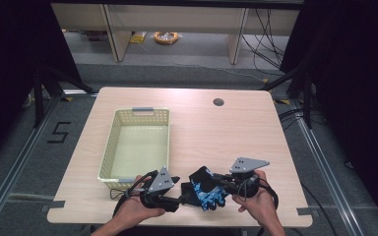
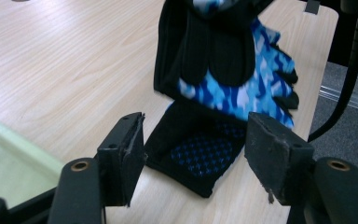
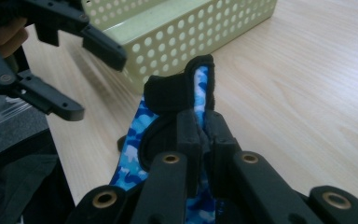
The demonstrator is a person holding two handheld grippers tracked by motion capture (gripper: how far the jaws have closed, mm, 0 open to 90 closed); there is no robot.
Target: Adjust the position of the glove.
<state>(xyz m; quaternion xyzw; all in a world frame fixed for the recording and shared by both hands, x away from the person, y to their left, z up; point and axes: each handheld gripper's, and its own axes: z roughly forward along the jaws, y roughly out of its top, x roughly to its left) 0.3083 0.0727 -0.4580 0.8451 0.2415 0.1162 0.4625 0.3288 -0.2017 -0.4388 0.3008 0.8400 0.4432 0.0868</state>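
Right now we pinch the blue camouflage glove (image 3: 198, 88) between our right gripper's (image 3: 204, 133) closed jaws, lifting it near the table's (image 1: 216, 132) front edge. Our left gripper (image 2: 193, 154) gapes wide, empty, over a second glove (image 2: 198, 151) beside the yellow basket (image 1: 115, 142).

Light fell from overhead onto the tabletop (image 1: 226, 132), which was evenly and brightly lit, while the surroundings to both sides sank into near black. Shadows under the basket (image 1: 137, 142) were short and soft. A pale sheen glared across the wood in the left gripper view. Both gripper views were soft, the nearest black jaws slightly blurred, and the high view was low in detail.
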